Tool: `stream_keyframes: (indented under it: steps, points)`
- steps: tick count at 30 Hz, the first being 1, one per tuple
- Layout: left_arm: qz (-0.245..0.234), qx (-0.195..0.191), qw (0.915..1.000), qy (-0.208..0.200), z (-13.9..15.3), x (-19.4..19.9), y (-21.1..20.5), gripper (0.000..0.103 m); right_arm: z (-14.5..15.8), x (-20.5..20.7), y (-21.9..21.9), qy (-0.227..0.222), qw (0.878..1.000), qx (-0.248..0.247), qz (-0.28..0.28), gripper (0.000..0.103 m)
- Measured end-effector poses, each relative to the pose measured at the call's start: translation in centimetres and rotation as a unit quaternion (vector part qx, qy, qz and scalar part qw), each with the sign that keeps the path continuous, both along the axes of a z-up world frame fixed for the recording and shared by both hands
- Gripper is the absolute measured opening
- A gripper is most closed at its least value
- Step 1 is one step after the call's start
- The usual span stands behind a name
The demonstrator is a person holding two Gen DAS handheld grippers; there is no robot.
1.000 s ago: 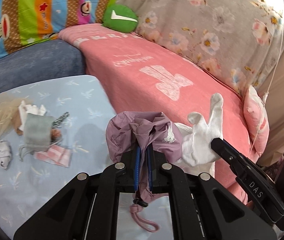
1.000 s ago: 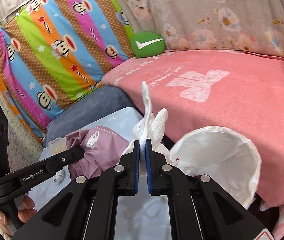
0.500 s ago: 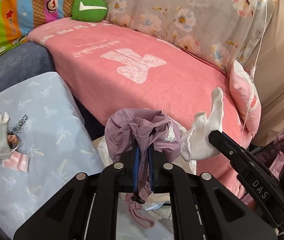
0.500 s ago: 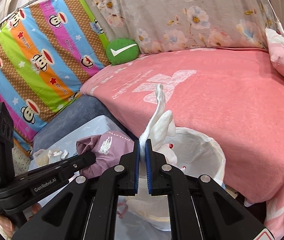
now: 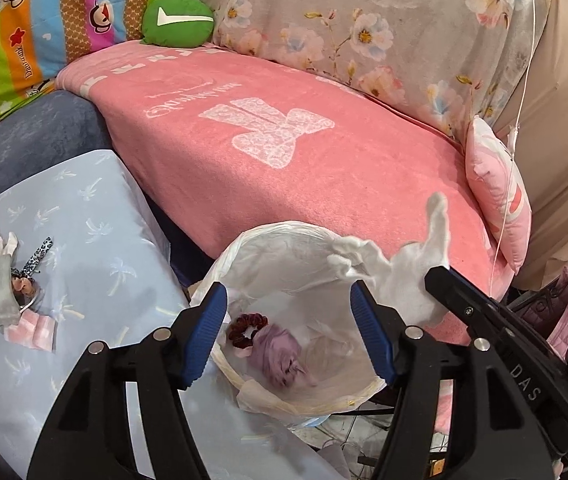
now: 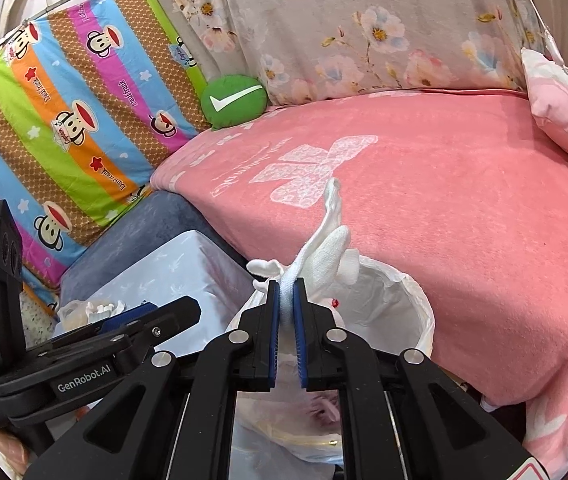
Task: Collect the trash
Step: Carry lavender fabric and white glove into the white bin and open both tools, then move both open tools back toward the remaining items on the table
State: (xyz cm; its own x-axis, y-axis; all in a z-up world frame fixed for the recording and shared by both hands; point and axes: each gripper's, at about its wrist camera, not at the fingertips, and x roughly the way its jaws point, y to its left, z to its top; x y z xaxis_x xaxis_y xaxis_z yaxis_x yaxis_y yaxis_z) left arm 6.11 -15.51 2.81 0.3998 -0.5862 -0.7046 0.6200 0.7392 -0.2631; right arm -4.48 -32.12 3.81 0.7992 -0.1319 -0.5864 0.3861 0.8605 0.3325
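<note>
Left gripper [image 5: 288, 332] jaws just opened wide, empty, above bin [image 5: 284, 240]. Purple cloth [image 5: 280, 354] and red scrunchie [image 5: 244, 328] inside bin. Right gripper [image 6: 287, 308] pinches white glove [image 6: 324, 244] over bin rim, jaws easing apart. Leftover scraps [image 5: 12, 296] at blue table's [image 5: 96, 240] left edge.

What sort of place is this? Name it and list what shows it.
Most likely a home living room or bedroom corner: a couch or bed under a pink blanket, a green cushion against patterned sheets, and a small bin lined with a white bag beside a cloth-covered table.

Blue-clothed table [image 5: 96, 248] with scattered scraps [image 5: 30, 326]
</note>
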Motion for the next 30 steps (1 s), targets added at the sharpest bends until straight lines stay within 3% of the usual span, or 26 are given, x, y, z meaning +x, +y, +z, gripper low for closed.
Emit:
stream_keyframes:
  steps: [30]
  points:
    - [0.050, 0.005, 0.9986, -0.015, -0.2, 0.8, 4.1, 0.061, -0.1, 2.5, 5.1, 0.016, 0.998, -0.014, 0.061, 0.012]
